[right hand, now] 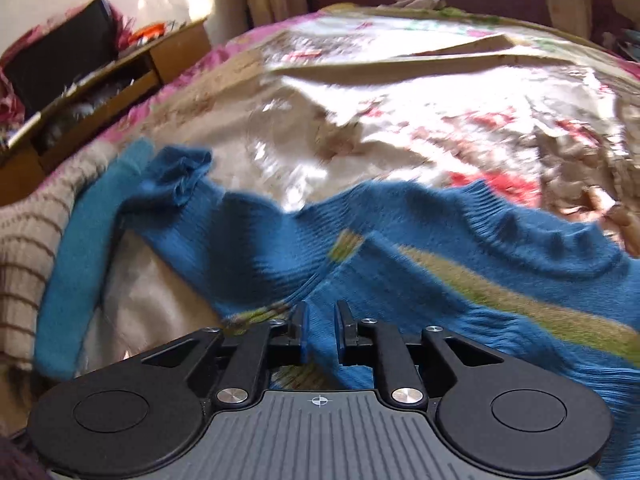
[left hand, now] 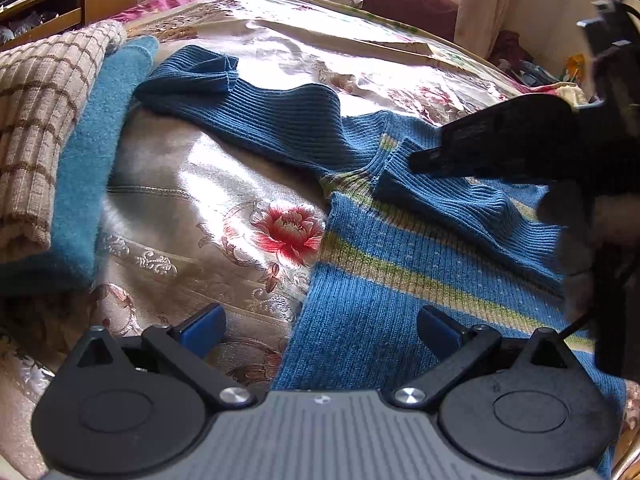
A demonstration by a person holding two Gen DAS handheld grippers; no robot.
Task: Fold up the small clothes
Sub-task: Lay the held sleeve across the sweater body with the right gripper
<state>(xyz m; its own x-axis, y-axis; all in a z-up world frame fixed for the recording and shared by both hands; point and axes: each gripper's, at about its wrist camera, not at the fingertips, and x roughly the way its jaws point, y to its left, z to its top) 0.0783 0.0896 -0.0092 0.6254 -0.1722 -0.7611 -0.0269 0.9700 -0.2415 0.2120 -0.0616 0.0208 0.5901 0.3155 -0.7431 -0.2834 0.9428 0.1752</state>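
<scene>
Satin bedspread (left hand: 188, 208) slick and rumpled under everything; could let cloth slide mid-fold. Blue striped sweater (left hand: 380, 280) lay spread across it, one sleeve (left hand: 248, 108) stretched toward folded stack (left hand: 60, 160) at bed's edge, other sleeve (left hand: 472, 204) already turned over chest. Left gripper (left hand: 320, 330) hovered wide open over hem edge, gripping nothing. Right gripper (right hand: 321, 332) nearly closed over knit near sleeve fold, narrow gap between pads; whether fabric was truly pinched, could not tell. Risks judged: thin pinch slipping off ribbed knit, folded sleeve flopping back, stretched sleeve dragging stack askew, uneven fold since hem unheld.
</scene>
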